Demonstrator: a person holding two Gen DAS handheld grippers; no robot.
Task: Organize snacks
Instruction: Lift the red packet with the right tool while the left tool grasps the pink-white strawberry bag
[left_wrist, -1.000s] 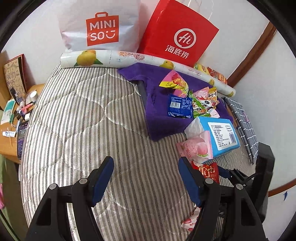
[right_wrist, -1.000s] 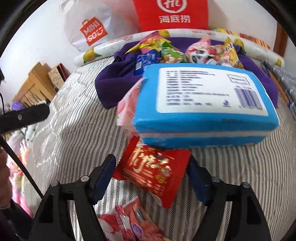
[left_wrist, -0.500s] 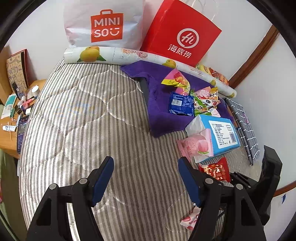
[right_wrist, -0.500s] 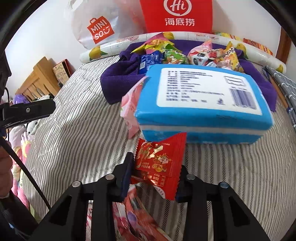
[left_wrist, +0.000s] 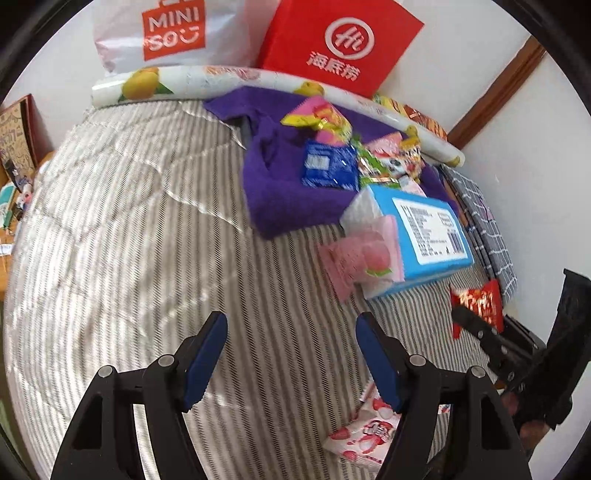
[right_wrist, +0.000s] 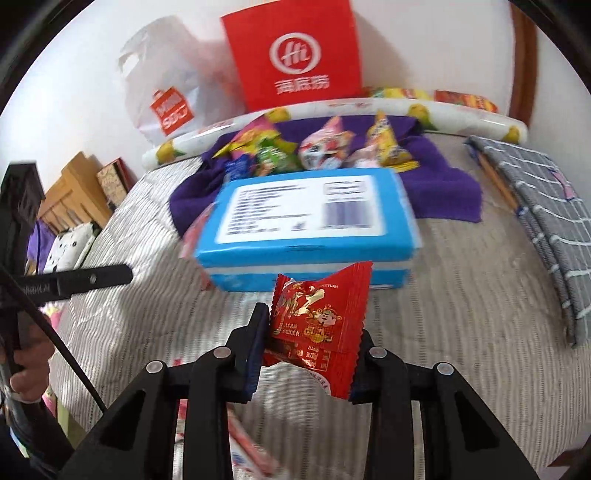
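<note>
The right gripper (right_wrist: 308, 345) is clamped across a red foil snack packet (right_wrist: 319, 325), lifted above the striped quilt (right_wrist: 461, 295) just before the blue tissue pack (right_wrist: 314, 225). The packet looks light, crinkly and slippery; pinching mid-body seems safest. The left gripper (left_wrist: 291, 354) hangs empty, jaws apart.

Left wrist view: high over the striped bed (left_wrist: 147, 229), angled down toward the wall; right wrist view: lower, nearer, facing the same wall; both share the blue box (left_wrist: 428, 236) (right_wrist: 310, 218), purple cloth (left_wrist: 280, 192) (right_wrist: 439, 177), red bag (left_wrist: 343, 40) (right_wrist: 295, 51).
</note>
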